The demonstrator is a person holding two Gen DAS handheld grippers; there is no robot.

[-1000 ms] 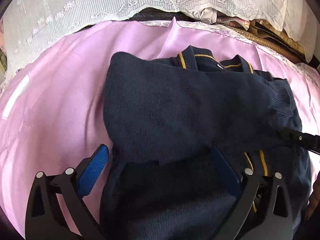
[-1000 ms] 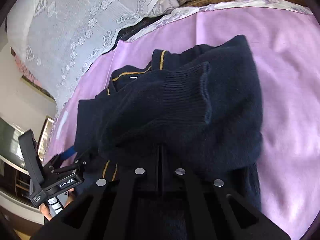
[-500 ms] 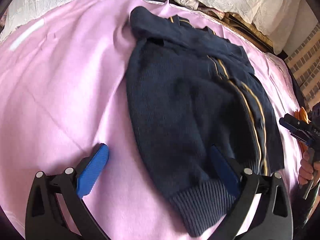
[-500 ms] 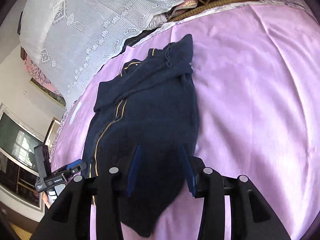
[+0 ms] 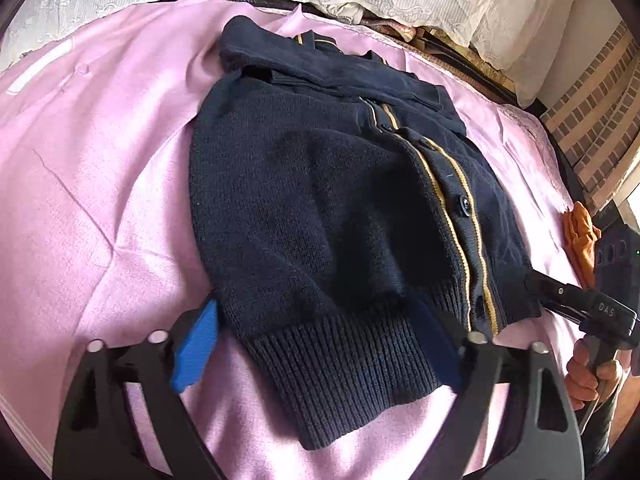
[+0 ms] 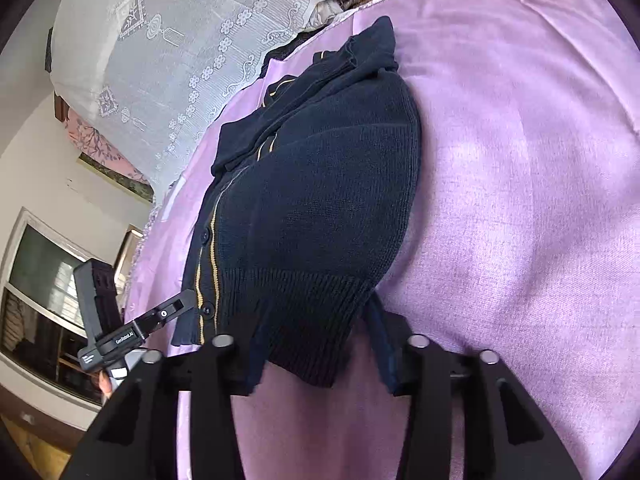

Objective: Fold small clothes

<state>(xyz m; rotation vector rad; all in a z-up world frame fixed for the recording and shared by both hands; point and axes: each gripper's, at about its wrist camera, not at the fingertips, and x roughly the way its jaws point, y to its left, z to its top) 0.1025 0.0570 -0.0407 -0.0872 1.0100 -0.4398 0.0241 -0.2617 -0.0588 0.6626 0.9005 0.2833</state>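
1. The navy cardigan (image 5: 304,208) is matt, coarse knit with a ribbed hem.
2. The pink sheet (image 5: 100,208) is smooth cloth with a faint sheen.
3. Upper frame: sheer white lace curtain (image 6: 168,40).

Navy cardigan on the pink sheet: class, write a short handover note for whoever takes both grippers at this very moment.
Left gripper: open, jaws just closing in, ribbed hem between the pads, not pinched yet.
Right gripper: open, astride the hem's other end.
Navy cardigan: flat, buttons up, on the pink sheet.
Done: sleeves look folded in near the collar.
Left: pinch the hem with both grippers, then probably fold it up to the collar.
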